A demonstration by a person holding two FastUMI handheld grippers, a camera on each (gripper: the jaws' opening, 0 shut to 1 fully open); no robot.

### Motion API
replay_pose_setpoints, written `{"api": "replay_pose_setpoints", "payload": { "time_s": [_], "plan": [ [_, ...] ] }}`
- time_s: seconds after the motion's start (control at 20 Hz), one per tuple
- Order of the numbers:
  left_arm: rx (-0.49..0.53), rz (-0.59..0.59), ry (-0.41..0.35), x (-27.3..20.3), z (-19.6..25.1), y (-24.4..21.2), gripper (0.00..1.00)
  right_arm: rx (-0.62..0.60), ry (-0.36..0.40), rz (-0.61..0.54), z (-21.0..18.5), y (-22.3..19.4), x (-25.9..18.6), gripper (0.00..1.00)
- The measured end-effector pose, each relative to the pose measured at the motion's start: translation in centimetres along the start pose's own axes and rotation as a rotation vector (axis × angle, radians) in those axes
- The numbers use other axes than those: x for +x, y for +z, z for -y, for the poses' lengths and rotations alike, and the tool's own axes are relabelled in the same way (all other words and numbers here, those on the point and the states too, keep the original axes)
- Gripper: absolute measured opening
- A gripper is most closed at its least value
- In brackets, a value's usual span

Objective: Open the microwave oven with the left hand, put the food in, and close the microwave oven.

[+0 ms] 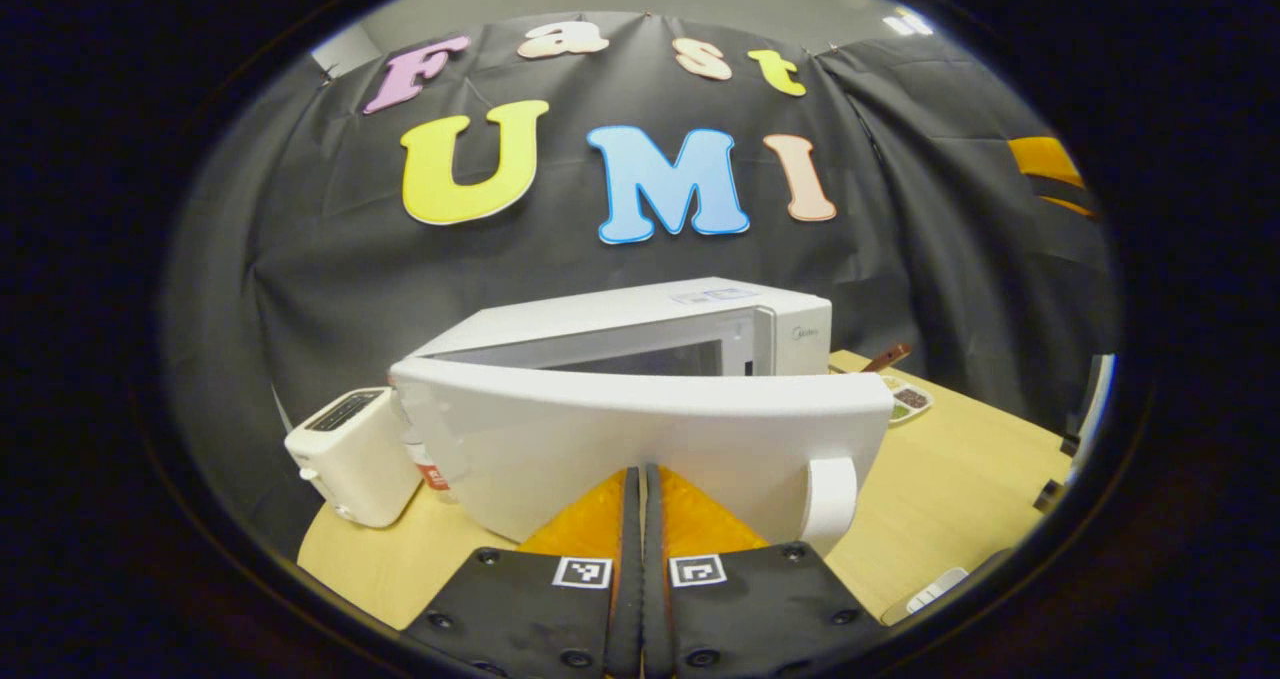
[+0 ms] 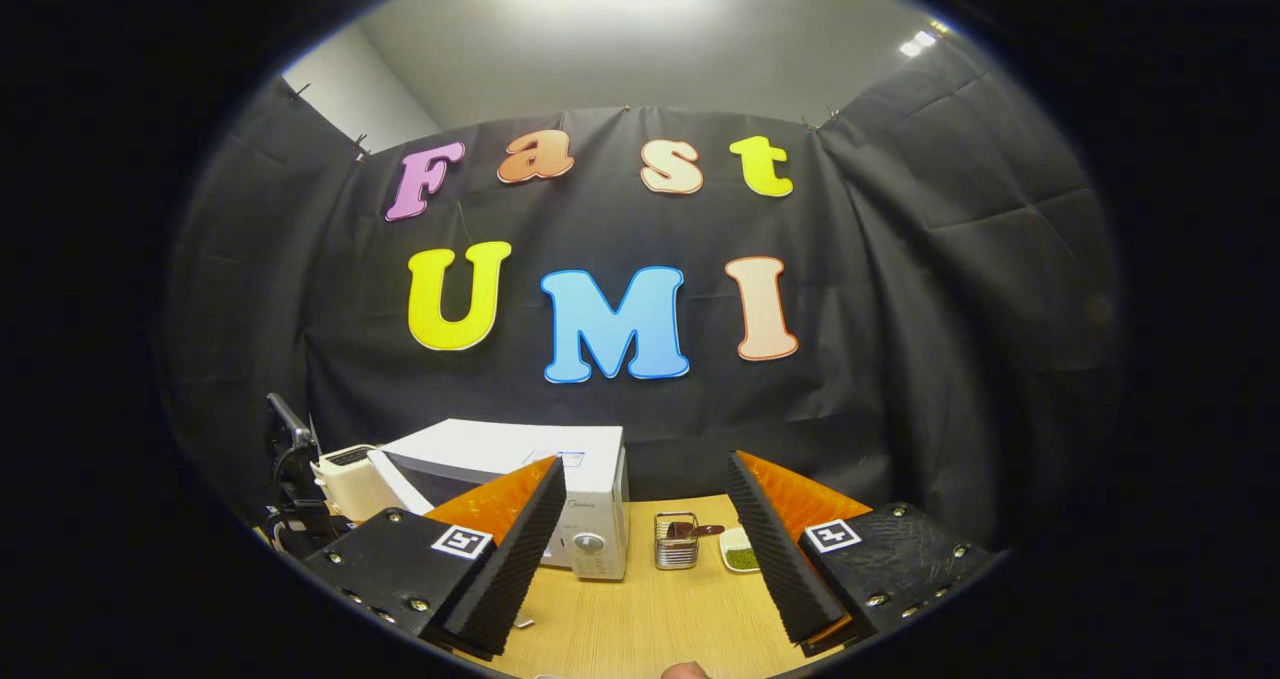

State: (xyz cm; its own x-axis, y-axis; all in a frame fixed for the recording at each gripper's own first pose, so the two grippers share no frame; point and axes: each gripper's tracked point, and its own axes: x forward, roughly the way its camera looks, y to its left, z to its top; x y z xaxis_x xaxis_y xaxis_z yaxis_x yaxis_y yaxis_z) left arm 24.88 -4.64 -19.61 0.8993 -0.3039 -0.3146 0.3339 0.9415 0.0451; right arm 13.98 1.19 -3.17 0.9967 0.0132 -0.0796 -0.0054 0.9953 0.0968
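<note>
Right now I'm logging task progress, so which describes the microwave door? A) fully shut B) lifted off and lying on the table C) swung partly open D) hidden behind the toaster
C: in the left gripper view the microwave door stands swung out from the microwave, with the dark cavity showing behind it and the left gripper, fingers together, just in front of the door.

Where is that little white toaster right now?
In the left gripper view the white toaster stands on the wooden table, left of the white microwave's open door.

One microwave (image 1: 640,359), one toaster (image 1: 355,454).
</note>
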Motion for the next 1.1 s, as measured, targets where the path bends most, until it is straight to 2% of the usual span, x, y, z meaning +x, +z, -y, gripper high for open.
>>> {"api": "replay_pose_setpoints", "payload": {
  "time_s": [0.5,1.1],
  "plan": [
    [0.008,0.014,-0.048,5.7,-0.1,1.1,0.07,-0.02,-0.065,-0.027,0.3,-1.0,1.7,0.98],
    [-0.021,0.03,-0.008,10.3,-2.0,2.3,0.07,0.011,-0.089,-0.071,0.1,-2.6,3.2,0.98]
  ]
}}
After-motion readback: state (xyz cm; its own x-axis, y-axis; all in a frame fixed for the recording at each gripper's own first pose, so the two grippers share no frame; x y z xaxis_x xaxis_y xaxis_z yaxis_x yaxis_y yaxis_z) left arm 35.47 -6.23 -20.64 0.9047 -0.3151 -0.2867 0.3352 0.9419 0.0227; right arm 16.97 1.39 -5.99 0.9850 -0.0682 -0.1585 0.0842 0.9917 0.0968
